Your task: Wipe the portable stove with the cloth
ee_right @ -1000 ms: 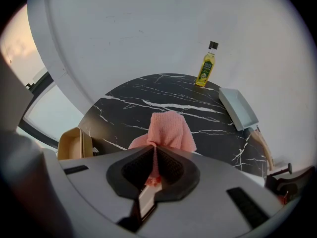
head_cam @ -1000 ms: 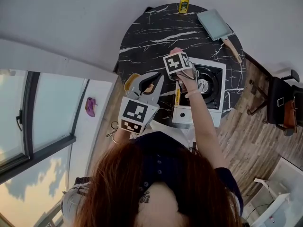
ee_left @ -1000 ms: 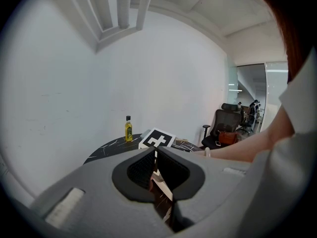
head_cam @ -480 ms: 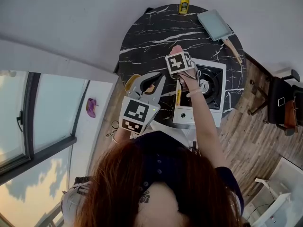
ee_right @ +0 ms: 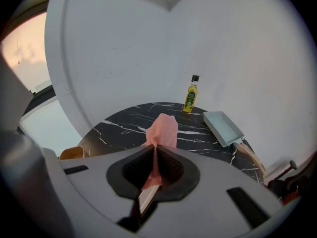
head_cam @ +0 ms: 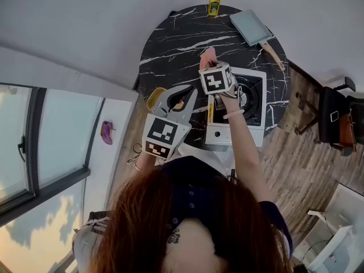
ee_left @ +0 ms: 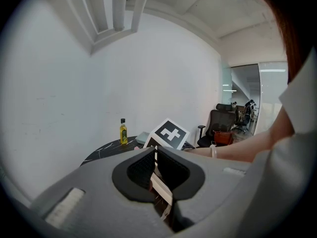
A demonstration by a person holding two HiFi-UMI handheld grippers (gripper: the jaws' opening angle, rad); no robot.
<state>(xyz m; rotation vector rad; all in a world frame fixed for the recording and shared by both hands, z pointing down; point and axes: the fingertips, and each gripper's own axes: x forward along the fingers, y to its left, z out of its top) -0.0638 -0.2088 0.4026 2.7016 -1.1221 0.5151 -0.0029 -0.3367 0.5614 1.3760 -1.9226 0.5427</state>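
Right hand-held gripper (ee_right: 156, 151) grasps the cloth (ee_right: 163, 128), left hand-held gripper (ee_left: 154, 152) is clenched empty; wiping seems about to start, needing the cloth lowered onto the stove (head_cam: 234, 135) at the table's (head_cam: 176, 44) near edge.

On my feed the person wears a dark navy top (head_cam: 196, 189) with small buttons down the front and short sleeves. The hair (head_cam: 165, 232) is long and reddish-brown. A thin bracelet (head_cam: 232, 113) circles the right wrist. The left hand-held gripper (ee_left: 155, 152) and the right hand-held gripper (ee_right: 155, 151) look alike to me: smooth light grey moulded shells with black textured jaw pads. Each carries a white cube (head_cam: 215, 78) printed with black square markers.
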